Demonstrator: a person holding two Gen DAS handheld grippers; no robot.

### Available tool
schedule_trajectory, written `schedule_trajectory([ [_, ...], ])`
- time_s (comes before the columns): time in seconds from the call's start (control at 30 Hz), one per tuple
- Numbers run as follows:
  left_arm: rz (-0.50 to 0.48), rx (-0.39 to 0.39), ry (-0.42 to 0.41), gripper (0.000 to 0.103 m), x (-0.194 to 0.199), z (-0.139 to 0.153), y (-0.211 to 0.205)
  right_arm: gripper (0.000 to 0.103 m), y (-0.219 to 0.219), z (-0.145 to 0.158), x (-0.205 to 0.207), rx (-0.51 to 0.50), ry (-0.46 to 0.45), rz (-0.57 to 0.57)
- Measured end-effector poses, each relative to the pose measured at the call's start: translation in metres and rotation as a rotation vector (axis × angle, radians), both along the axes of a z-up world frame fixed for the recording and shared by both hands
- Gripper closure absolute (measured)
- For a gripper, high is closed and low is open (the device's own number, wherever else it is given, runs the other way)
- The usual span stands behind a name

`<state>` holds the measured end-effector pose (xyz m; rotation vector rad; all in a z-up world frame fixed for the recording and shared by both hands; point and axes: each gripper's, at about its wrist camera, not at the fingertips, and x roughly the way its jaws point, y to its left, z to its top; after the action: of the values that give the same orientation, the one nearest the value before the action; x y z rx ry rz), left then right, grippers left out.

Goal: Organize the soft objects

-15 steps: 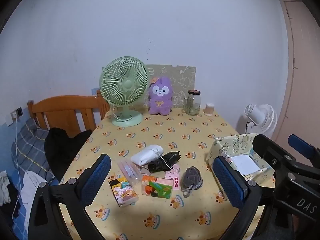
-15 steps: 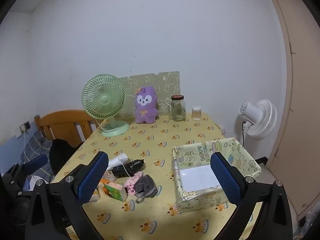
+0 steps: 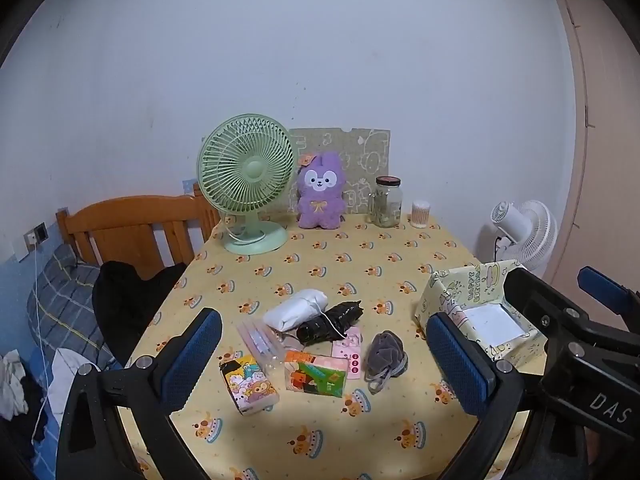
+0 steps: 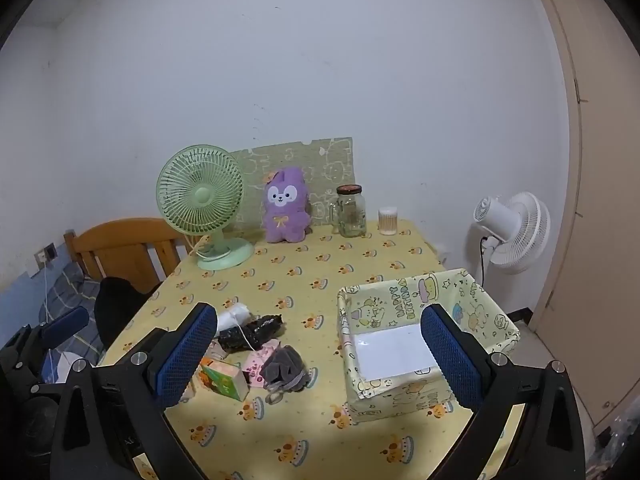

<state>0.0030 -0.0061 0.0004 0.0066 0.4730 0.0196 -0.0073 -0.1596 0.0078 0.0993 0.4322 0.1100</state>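
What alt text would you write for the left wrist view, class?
An open tool hangs above a yellow table where small soft things lie in a cluster: a white roll, a black bundle, a grey pouch and tissue packs. A patterned box stands to the right; a green fan and purple plush toy stand at the back.

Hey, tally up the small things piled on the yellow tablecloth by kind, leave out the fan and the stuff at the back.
Rolled bags, white and black: 2
Printed tissue packs: 2
Grey drawstring pouch: 1
Pink card packet: 1
Clear plastic sleeve: 1
Total: 7
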Motion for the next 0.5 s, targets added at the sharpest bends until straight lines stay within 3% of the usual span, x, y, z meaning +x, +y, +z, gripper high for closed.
schedule_trajectory([
  [0.5,-0.015,0.025,-0.008,0.000,-0.0003,-0.0006,-0.0058,0.000,-0.0046,0.0013,-0.0010,0.001,0.014,-0.007],
])
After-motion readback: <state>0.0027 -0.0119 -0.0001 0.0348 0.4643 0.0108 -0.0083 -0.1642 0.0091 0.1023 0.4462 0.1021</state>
